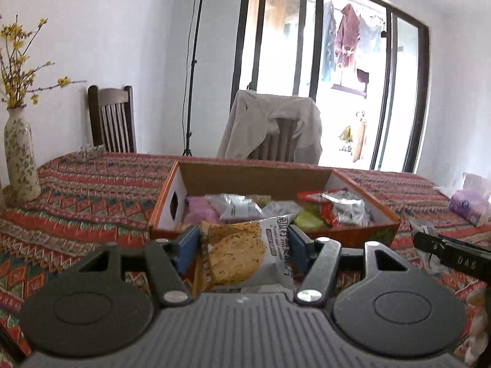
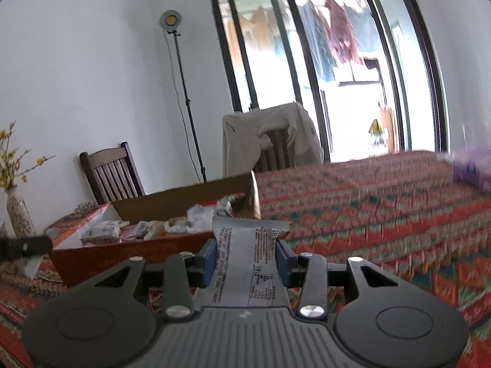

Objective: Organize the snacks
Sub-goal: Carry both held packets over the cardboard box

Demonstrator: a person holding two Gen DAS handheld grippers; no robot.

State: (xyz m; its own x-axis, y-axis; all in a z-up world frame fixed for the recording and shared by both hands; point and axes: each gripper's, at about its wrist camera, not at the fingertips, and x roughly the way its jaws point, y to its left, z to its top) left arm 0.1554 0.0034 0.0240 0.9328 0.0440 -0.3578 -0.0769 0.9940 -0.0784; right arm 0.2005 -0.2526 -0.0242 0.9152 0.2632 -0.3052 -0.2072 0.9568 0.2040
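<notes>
Progress stands at roughly the midpoint, as we judge it from the two views.

Left wrist view: we find the left gripper clamped on a cracker packet, its blue pads pressing both sides; the packet shows a round golden cracker on a white wrapper with printed characters, and it is held just short of the near rim of the orange cardboard box. The box sits mid-table on the patterned tablecloth and already holds a loose pile of packets in pink, silver, green and red. We note a purple packet lying near the table's right edge, outside the box, and the tip of the right gripper at the right with a pale wrapper in it.

Right wrist view: we find the right gripper closed narrow on a grey wrapper printed with small text and a table, its crimped end pointing forward. The box lies to its left.

Remaining, in our judgement: both held packets and the purple packet.
</notes>
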